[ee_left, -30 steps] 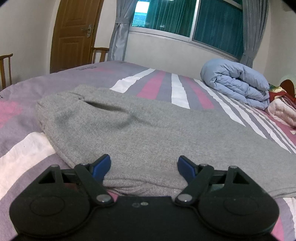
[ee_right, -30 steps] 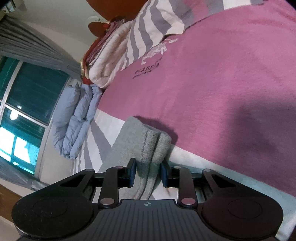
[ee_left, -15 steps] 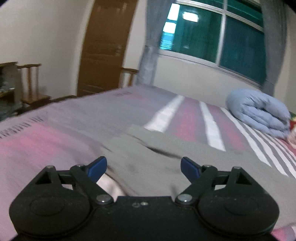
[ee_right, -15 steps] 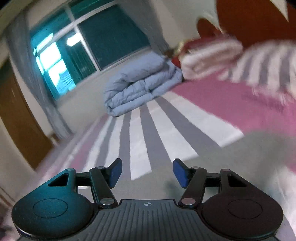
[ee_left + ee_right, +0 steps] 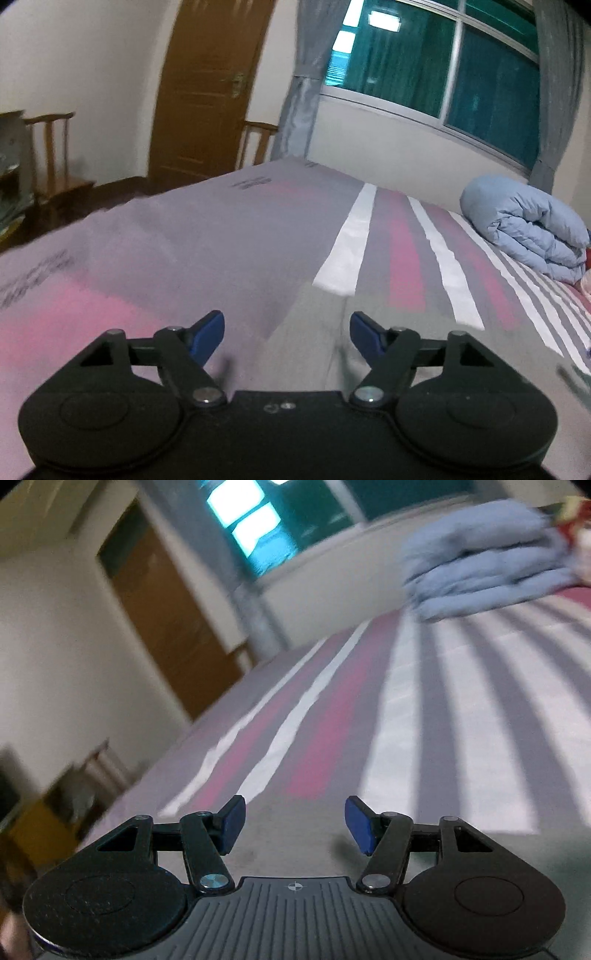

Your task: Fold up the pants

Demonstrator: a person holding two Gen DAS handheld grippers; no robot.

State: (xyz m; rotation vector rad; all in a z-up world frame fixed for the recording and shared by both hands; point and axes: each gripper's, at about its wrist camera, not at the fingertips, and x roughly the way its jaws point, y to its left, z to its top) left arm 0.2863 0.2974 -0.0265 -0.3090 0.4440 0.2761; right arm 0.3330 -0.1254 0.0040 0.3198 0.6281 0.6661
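Observation:
The grey pants (image 5: 306, 343) lie flat on the striped bed. In the left wrist view only a corner of them shows, low between the fingers and running off to the right. My left gripper (image 5: 287, 334) hovers just above that corner; its jaws are closing with nothing pinched between the blue pads (image 5: 208, 334). In the blurred right wrist view the grey cloth (image 5: 291, 845) fills the strip under the fingers. My right gripper (image 5: 295, 823) is open above it and holds nothing.
The purple, pink and white striped bed sheet (image 5: 221, 229) stretches ahead. A folded blue quilt (image 5: 528, 229) lies at the far right by the window. Beyond the bed's far left edge stand a wooden door (image 5: 207, 85) and wooden chairs (image 5: 51, 155).
My right gripper let go of the folded pant leg end, rolled upright and swung across the bed. My left gripper shifted towards the pants' left corner, so less grey cloth shows.

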